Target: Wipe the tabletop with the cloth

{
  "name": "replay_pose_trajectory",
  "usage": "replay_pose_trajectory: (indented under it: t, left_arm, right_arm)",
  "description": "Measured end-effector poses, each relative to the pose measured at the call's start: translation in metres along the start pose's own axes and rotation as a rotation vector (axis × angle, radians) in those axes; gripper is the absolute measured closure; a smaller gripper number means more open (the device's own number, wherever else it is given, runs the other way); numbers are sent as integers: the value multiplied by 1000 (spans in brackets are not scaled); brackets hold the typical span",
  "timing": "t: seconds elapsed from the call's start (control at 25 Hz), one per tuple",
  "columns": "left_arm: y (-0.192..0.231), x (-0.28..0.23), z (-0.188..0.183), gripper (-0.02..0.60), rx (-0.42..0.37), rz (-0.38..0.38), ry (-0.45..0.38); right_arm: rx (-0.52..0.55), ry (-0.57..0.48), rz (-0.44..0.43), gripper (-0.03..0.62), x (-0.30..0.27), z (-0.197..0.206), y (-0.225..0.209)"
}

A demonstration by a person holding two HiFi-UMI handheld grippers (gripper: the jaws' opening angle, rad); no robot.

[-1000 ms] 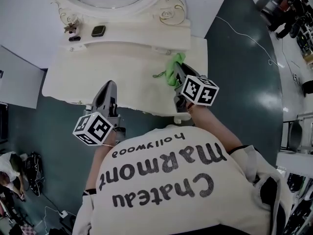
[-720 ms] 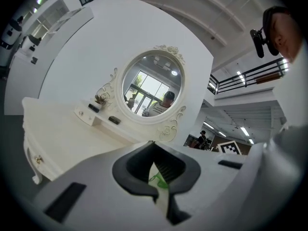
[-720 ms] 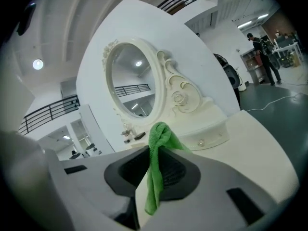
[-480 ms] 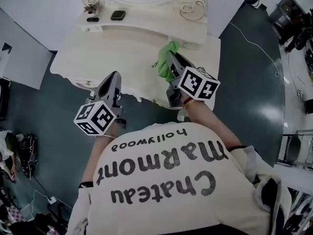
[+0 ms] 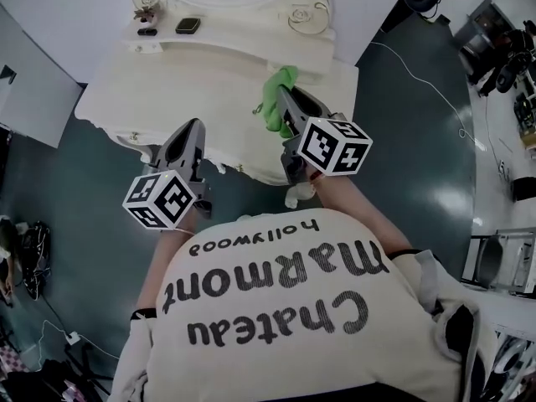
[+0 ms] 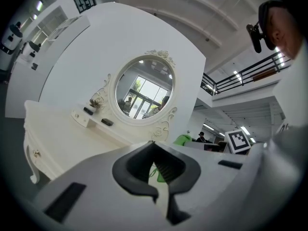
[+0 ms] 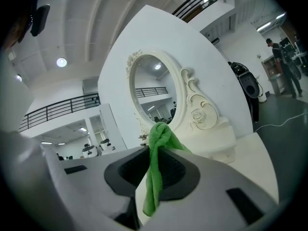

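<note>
Just as before, right gripper (image 5: 283, 99) pinches green cloth (image 5: 270, 109) over dressing table's (image 5: 151, 99) right; left gripper (image 5: 191, 127), jaws together, at its front; dark gadget (image 5: 188, 25) behind.

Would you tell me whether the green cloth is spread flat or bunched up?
Bunched up: the cloth hangs in a crumpled strip, pinched between the right gripper's jaws.

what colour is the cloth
The cloth is bright green, clearest in the right gripper view.
</note>
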State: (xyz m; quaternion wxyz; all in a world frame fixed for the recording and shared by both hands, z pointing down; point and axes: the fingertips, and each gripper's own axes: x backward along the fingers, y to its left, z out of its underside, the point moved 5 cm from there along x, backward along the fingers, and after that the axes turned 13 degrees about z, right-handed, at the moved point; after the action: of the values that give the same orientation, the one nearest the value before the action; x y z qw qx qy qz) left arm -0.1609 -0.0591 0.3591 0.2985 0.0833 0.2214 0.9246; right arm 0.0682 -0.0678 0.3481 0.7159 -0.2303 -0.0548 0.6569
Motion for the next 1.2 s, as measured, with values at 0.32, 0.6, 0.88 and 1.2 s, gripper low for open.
replay_pose_trajectory:
  t: [0.32,0.6,0.88,1.2]
  left_arm:
    - [-55,-6,41,574,31,-34,11]
    - [-93,-2,67,574,36,-62,6]
    - [-120,-2,85,574,35,-77,-2]
    - [-135,9,97,574,32,-120,-24]
  right_arm:
    - [84,62,-53,534,48,8,-29]
    - [88,90,-87,534,79,20,-50]
    - [98,109,-109,534,98,29,-69]
    - [108,131,-136,534,113,42,-80]
